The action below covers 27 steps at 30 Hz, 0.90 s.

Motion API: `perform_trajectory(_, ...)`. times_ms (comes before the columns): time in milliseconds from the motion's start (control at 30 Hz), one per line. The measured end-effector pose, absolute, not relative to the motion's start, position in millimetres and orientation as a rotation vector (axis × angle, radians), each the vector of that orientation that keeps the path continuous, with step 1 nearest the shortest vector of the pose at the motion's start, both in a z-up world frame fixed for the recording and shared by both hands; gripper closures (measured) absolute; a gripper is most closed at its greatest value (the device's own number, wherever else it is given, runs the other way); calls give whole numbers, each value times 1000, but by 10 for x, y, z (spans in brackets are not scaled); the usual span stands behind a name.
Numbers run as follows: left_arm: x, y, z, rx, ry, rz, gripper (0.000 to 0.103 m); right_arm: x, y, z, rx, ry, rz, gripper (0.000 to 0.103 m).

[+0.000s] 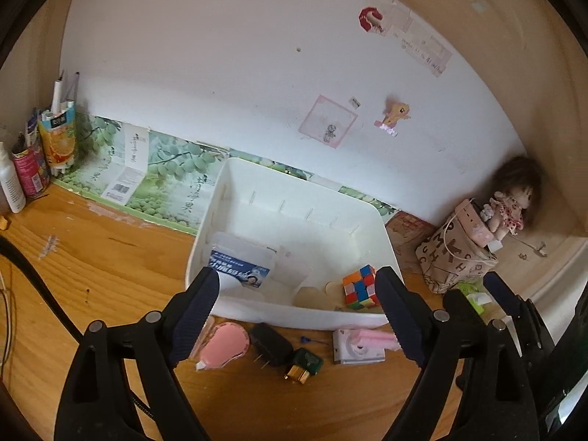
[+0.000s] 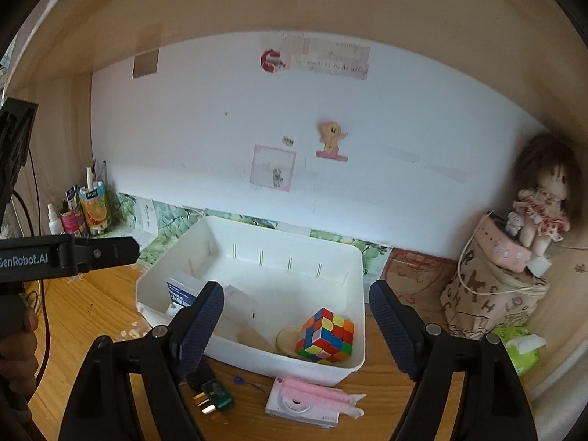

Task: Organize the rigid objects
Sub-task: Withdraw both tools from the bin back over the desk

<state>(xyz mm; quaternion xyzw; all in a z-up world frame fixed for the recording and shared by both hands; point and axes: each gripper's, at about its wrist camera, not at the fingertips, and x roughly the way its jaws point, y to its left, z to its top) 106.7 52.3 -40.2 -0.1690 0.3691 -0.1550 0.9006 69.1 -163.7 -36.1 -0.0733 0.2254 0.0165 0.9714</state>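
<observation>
A white plastic bin stands on the wooden desk. It holds a colourful puzzle cube, a blue-labelled clear box and pale wooden discs. In front of it lie a pink oval case, a black plug adapter, a green-and-gold connector and a pink comb on a white box. My left gripper is open and empty above these items. My right gripper is open and empty over the bin's near side.
Juice cartons, a pink can and a white spray bottle stand at the back left. A patterned pouch with a doll sits at the right. A green tissue pack lies near the right wall.
</observation>
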Motion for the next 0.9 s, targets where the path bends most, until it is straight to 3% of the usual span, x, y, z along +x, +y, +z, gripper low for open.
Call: perform_trajectory(900,227,929,-738,-292,979,-330,13,-371,-1127,-690,-52,570,-97,21)
